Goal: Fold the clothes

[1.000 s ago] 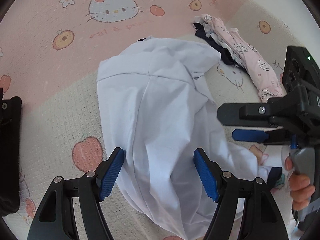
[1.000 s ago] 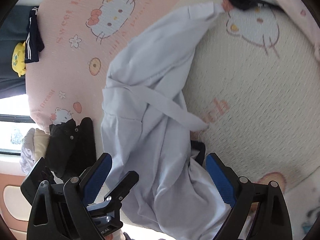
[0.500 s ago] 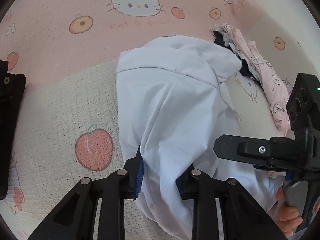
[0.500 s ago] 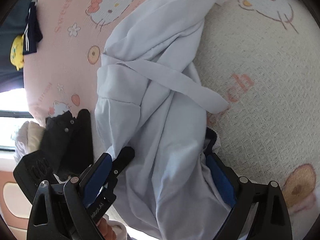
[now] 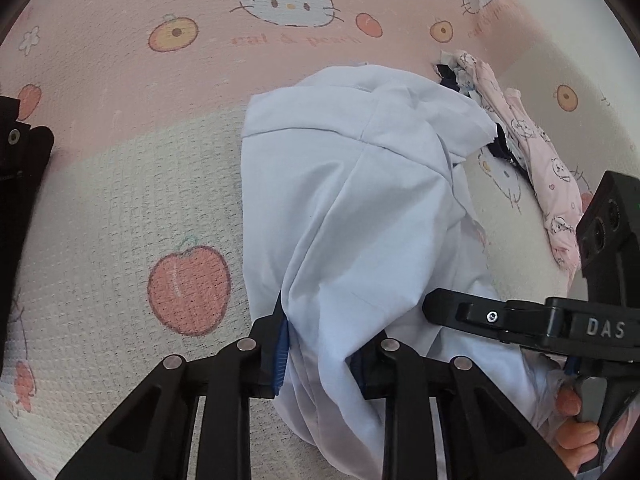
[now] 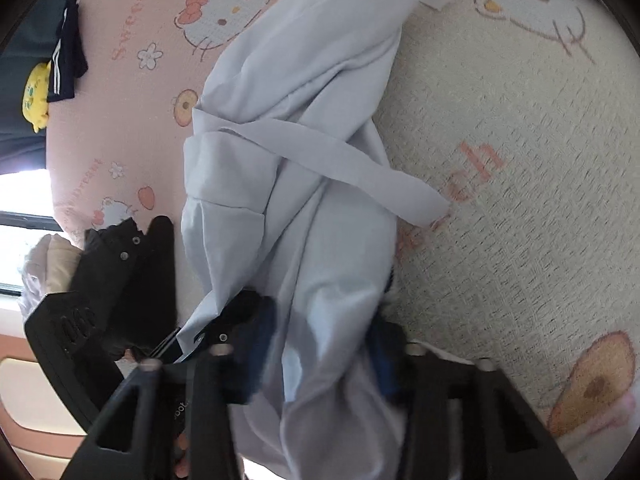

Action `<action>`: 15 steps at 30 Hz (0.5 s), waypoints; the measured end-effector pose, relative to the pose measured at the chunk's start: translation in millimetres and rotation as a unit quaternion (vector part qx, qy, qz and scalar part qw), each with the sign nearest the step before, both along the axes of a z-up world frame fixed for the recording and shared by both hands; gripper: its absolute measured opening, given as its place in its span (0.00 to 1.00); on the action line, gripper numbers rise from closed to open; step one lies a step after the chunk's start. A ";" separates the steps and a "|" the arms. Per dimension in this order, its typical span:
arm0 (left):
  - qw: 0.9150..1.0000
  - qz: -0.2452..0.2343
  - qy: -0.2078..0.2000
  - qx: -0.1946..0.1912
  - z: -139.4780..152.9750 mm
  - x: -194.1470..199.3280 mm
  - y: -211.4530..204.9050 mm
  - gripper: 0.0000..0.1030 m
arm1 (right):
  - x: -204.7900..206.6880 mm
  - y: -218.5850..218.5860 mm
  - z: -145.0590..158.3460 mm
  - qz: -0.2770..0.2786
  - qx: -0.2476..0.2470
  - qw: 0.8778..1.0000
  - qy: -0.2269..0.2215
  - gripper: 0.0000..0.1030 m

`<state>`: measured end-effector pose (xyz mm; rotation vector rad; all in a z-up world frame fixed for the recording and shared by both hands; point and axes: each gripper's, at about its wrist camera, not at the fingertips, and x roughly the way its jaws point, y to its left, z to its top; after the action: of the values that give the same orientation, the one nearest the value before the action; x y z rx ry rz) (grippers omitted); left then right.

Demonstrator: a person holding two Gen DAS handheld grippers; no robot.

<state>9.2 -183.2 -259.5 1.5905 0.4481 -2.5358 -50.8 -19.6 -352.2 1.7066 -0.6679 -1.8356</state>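
Observation:
A pale blue shirt (image 5: 352,200) lies crumpled on the bed cover, and both grippers hold its near edge. My left gripper (image 5: 320,352) is shut on a bunched fold of it, with the cloth squeezed between the blue pads. To its right in the left wrist view, one black finger (image 5: 460,312) of the right gripper reaches in over the same edge. In the right wrist view the shirt (image 6: 280,100) stretches away with a loose strip (image 6: 360,172) across it. The jaws of my right gripper (image 6: 324,352) are closing, blurred, and cloth fills the gap between the pads.
The pink and cream cartoon-print bed cover (image 5: 120,200) lies under everything. A pink printed garment (image 5: 532,152) and a dark one (image 5: 500,148) lie at the far right. A dark striped garment (image 6: 68,60) and a yellow toy (image 6: 36,96) hang at the left, near a window (image 6: 16,256).
Both grippers came down onto the shirt's near edge. The left jaws closed on a fold first. The right jaws stayed wide until half a second ago and have now drawn in on the cloth.

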 end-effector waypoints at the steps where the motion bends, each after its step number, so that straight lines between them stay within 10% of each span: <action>1: 1.000 0.001 0.000 -0.001 0.6 -0.5 -0.2 0.19 | 0.0 0.1 -0.7 -0.002 -0.006 1.000 -0.001 0.24; 15: 0.999 0.021 0.040 -0.016 33.1 -1.4 -10.5 0.13 | 10.7 -13.2 55.6 0.019 0.013 0.995 0.099 0.20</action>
<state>7.8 -193.7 -226.3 1.4581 0.4429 -2.5683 -40.1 -32.8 -296.5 1.5168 -0.5297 -1.9621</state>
